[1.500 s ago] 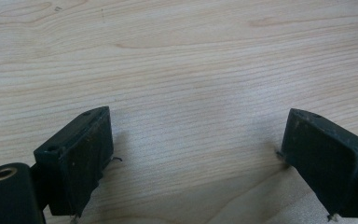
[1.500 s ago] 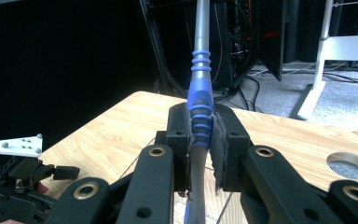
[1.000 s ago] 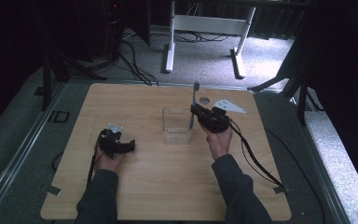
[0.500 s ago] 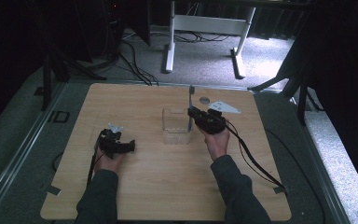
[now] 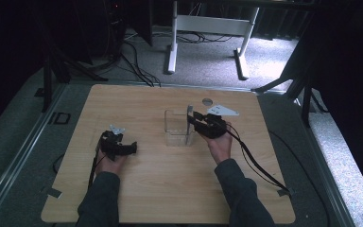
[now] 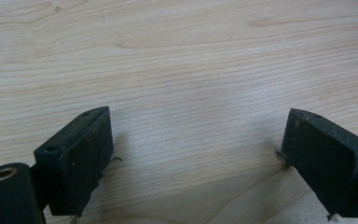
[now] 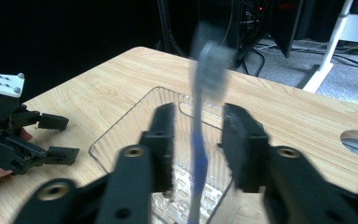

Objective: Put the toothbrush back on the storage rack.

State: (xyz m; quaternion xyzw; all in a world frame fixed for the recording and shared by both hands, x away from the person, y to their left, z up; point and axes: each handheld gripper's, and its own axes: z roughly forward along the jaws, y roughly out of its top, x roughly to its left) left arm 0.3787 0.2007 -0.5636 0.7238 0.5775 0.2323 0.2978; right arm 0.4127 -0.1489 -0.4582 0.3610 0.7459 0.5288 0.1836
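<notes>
**benchguy:** Where's everything sitting right now?

**me:** Big to small: wooden table [image 5: 170, 189], then the clear plastic bin [image 5: 177, 127] mid-table, then the toothbrush [image 7: 200, 154] standing nearly upright in the bin, bristle head up. My right gripper [image 7: 196, 144] has just been opening; the handle sits between the jaws, but the pads are off it. My left gripper [image 5: 123, 147] rests on bare wood well off to the side, jaws wide, nothing in them.

**benchguy:** So what could bite you?

**me:** I reckon the brush tips over the bin's rim if I clip its handle while backing out. The bin looks light too, so it could skid.
</notes>
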